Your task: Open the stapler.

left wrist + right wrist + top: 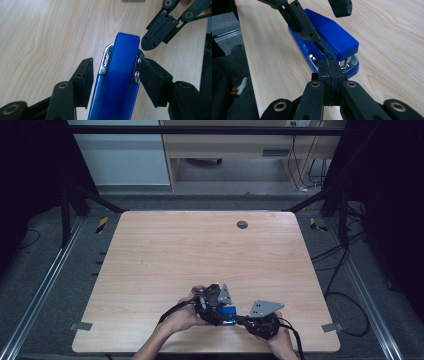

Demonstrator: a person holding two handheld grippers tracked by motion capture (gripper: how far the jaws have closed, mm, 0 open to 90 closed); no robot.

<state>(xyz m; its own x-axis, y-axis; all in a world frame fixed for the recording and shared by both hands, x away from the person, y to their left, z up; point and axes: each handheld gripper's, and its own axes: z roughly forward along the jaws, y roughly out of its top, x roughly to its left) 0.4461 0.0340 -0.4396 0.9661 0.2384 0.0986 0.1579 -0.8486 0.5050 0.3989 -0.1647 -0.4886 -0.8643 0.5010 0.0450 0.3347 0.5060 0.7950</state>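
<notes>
Near the table's [150, 250] front edge, well short of the round grey grommet [242, 224]: a blue stapler [223, 314], flat on the wood, set between the two hands. Straddled by the left gripper [212, 306], jaws to either side of the stapler's [117, 77] body; one pad close against the chrome side plate, the other standing a little off the opposite flank, so no firm clamp visible. Jaws at middling width, with the stapler between them. Just beside the stapler's blunt nose, the right gripper [330, 72], pads pressed flat together with nothing between, tips right up against the chrome front of the stapler [329, 42]; contact or a hair's gap, cannot tell. Same right gripper [147, 45] seen from the left gripper view as a closed black point beside the stapler's front corner.
</notes>
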